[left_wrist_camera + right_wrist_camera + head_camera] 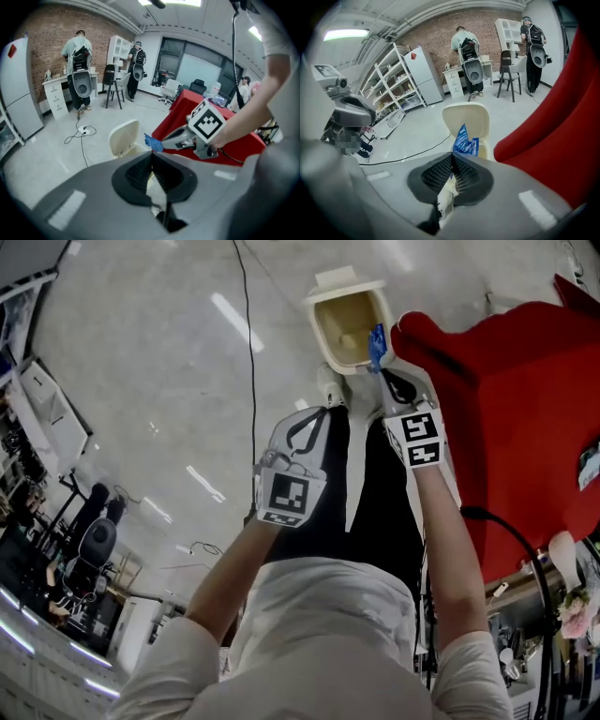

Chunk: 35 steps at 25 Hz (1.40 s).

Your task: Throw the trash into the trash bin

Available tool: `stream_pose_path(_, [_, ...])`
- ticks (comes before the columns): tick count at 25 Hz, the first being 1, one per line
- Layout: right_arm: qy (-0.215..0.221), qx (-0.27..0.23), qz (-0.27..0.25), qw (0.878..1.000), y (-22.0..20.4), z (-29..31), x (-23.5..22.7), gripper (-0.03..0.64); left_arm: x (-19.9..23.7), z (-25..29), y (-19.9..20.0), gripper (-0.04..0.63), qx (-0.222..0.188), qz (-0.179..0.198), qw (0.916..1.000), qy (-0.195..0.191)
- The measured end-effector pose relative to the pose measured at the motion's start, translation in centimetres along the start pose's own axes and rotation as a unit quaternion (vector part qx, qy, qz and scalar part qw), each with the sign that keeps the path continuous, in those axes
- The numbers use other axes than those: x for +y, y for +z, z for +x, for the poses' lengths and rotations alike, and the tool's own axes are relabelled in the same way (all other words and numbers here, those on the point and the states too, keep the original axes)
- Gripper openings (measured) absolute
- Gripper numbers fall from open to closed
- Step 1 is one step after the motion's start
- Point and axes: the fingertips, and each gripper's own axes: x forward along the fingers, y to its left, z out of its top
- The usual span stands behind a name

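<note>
Trash, a small crumpled blue wrapper [377, 338], is pinched at the tip of the right gripper [380, 354]. It hangs at the right edge of the open mouth of a cream trash bin [317, 326]. The bin stands on the pale grey floor [150, 362] in front of the person, with its lid [336, 279] tipped back. From the head view the wrapper seems to overlap the bin's rim, but it is hard to tell whether it touches.

In the right gripper view, the jaws of the right gripper [452, 158] are pressed fully together on the lower end of the wrapper [465, 140]. The wrapper sticks up in front of the raised lid [466, 117].

The left gripper [319, 416] is held lower and nearer the person's body, apart from the bin. In the left gripper view, the jaws of the left gripper [151, 158] are closed against each other with nothing between them. Beyond them are the right gripper [162, 143], the wrapper [153, 142] and the bin [124, 137].

A worktop draped in red cloth [525, 409] stands just beside the bin on the right. A thin black cable [251, 334] runs across the floor on the bin's left. Two people [78, 65] stand far back by a brick wall.
</note>
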Motion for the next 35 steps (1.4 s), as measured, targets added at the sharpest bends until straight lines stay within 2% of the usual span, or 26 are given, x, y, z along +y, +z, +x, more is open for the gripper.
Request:
stream_pose_path(10, [0.015, 0.005, 0.027, 0.999, -5.2, 8.7, -2.3, 0.002, 0.7, 5.6, -5.7, 0.005, 0.036, -0.011, 0.9992, -0.013])
stream_pose_path(13, [0.005, 0.015, 0.041, 0.999, -6.8, 10.3, -3.1, 0.005, 0.8, 6.4, -6.7, 0.005, 0.04, -0.015, 0.999, -0.015])
stream_pose_path(14, [-0.001, 0.02, 0.049, 0.999, -7.4, 10.6, -3.4, 0.029, 0.6, 6.5, -7.0, 0.005, 0.042, -0.016, 0.9989, -0.016])
stream_pose_path(15, [-0.006, 0.027, 0.061, 0.998, -8.0, 10.6, -3.6, 0.095, 0.2, 6.5, -7.3, 0.004, 0.045, -0.018, 0.9987, -0.017])
stream_pose_path(16, [-0.009, 0.032, 0.073, 0.997, -8.6, 10.4, -3.7, 0.127, -0.3, 6.3, -7.6, 0.004, 0.048, -0.02, 0.9985, -0.018])
stream_pose_path(19, [-0.013, 0.038, 0.092, 0.995, -9.4, 8.3, -3.9, 0.129, -2.8, 5.8, -7.4, 0.004, 0.051, -0.027, 0.9981, -0.022])
stream_pose_path(25, [0.0, 0.026, 0.076, 0.997, -7.3, 7.7, -2.5, 0.127, -2.2, 5.9, -6.6, 0.003, 0.037, -0.025, 0.9986, -0.029])
stream_pose_path(27, [0.002, 0.028, 0.073, 0.997, -6.8, 6.2, -1.9, 0.127, -2.4, 5.0, -5.9, 0.005, 0.036, -0.024, 0.9988, -0.025])
stream_pose_path(31, [-0.002, 0.025, 0.061, 0.998, -4.4, 2.6, -1.3, 0.081, -2.4, 2.9, -3.3, 0.003, 0.02, -0.02, 0.9995, -0.014])
stream_pose_path(35, [-0.006, 0.015, 0.063, 0.998, -2.4, -1.2, -0.9, 0.067, -2.6, 1.2, -2.1, 0.003, 0.021, -0.035, 0.9992, -0.007])
